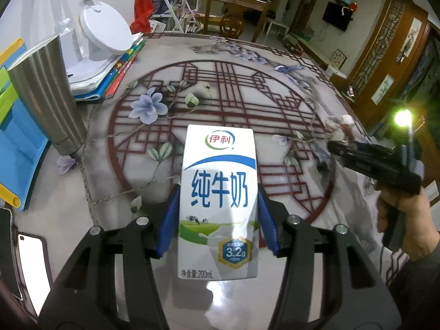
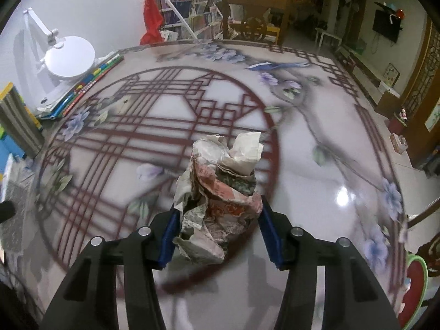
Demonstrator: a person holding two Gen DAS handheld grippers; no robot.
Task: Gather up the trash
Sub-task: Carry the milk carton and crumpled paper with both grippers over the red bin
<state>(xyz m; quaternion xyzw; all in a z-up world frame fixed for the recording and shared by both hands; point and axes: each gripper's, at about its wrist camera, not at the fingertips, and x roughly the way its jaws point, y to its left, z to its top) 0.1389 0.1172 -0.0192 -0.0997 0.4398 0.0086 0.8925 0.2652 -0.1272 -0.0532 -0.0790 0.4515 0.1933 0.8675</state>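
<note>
**Both tools loaded; risks from here**

My left gripper [image 1: 218, 214] is pinching the milk carton [image 1: 218, 200] by its side walls, blue pads [image 1: 171, 220] on either flank, carton upright and lifted off the table [image 1: 275, 82]; its shadow lies below it. My right gripper [image 2: 217, 228] is clamped on the crumpled paper wad [image 2: 220, 198], which sticks out well ahead of the fingertips.

Risks, my judgement:
- Carton: grip sits on the lower half, so it is top-heavy ahead of the pads. A quick swing could pivot or slip it. If liquid remains inside, squeezing harder may dent the walls and spill. I cannot tell whether it is empty.
- Paper: soft and springy. Only its lower part lies between the pads; loose folds could pull free and drop.
- Clearance: to the left of my left tool stand a steel tumbler [image 1: 46, 96] and, nearer, a phone [image 1: 30, 269]. A wide sweep that way could knock them.
- No bin shows clearly in either view; the right-wrist view is motion-blurred, so the object at its lower right edge is unidentified.
</note>
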